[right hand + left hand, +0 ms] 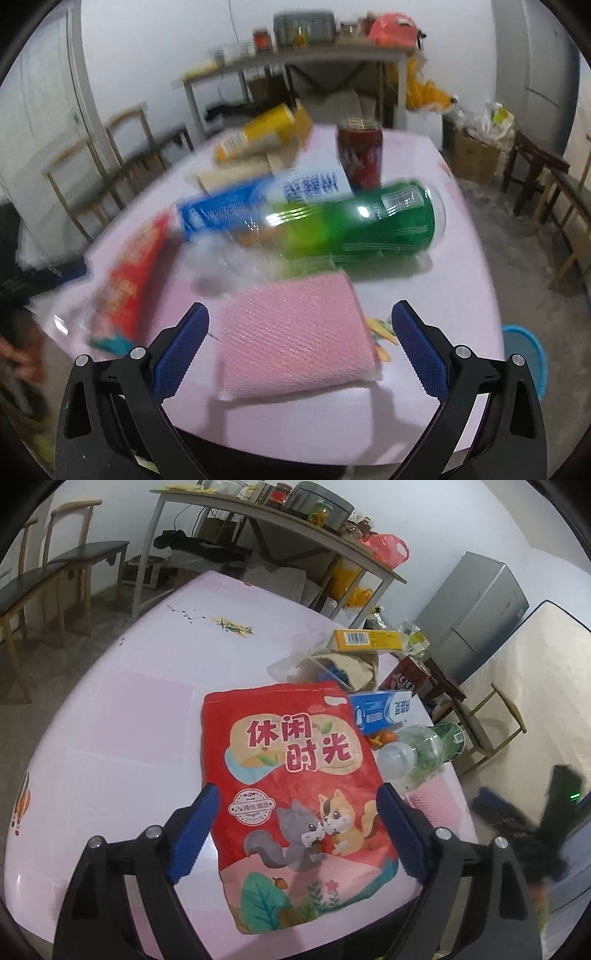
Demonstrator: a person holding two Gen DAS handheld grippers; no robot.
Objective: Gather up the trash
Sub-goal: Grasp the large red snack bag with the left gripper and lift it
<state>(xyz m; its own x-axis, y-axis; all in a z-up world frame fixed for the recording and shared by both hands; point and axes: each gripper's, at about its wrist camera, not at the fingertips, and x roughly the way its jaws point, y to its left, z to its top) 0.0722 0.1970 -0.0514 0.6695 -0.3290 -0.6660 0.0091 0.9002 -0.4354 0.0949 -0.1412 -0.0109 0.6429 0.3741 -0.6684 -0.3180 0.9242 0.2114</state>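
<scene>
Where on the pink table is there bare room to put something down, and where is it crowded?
Free: the wide stretch of the pink table left of the red snack bag, reaching to the far edge. Crowded: right of the bag, where the blue box, green bottle, yellow box and pink sponge cluster.

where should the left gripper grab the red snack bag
Grip the red snack bag across its lower half, from the near table edge. It lies flat with its long sides running away from the left gripper, whose open fingers already straddle it, so a pinch across the width should bunch the film.
</scene>
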